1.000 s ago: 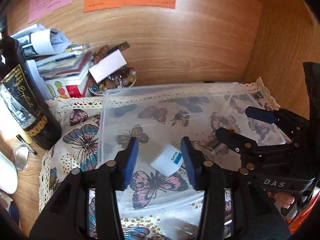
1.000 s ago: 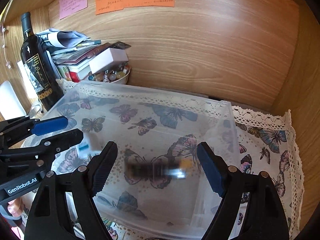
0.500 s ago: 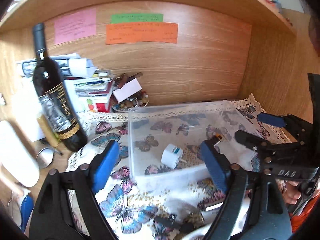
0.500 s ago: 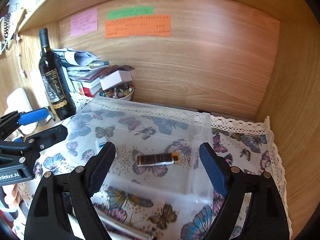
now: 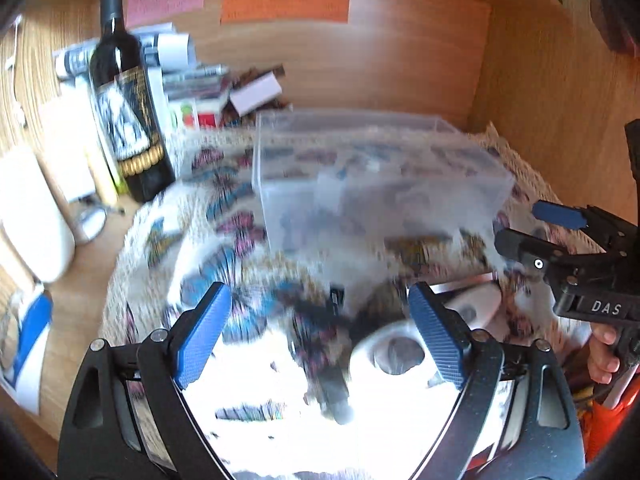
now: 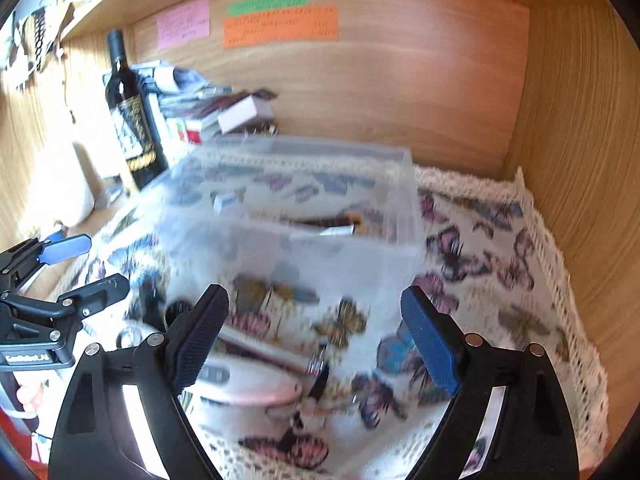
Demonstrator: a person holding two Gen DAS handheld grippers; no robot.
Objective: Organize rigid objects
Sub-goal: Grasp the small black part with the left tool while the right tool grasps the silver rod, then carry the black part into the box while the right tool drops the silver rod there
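Clear bin (image 6: 296,216) near the worktop's back edge holds a dark tube (image 6: 328,226); left claw (image 5: 320,336) and right claw (image 6: 316,338) gape wide, empty, probably seeking front-edge clutter.

My left gripper (image 5: 320,332) and right gripper (image 6: 316,336): black frames, blue textured pads. White lace-edged cloth (image 6: 492,248) printed with pink, blue, brown butterflies. Clear plastic rectangular bin (image 6: 296,208) at 12 o'clock. Dark glass wine bottle (image 5: 128,104), black-gold label, at 10. Pink paper note (image 6: 183,24), green strip (image 6: 267,2), orange sheet (image 6: 280,27) on brown woodgrain wall (image 6: 420,80).
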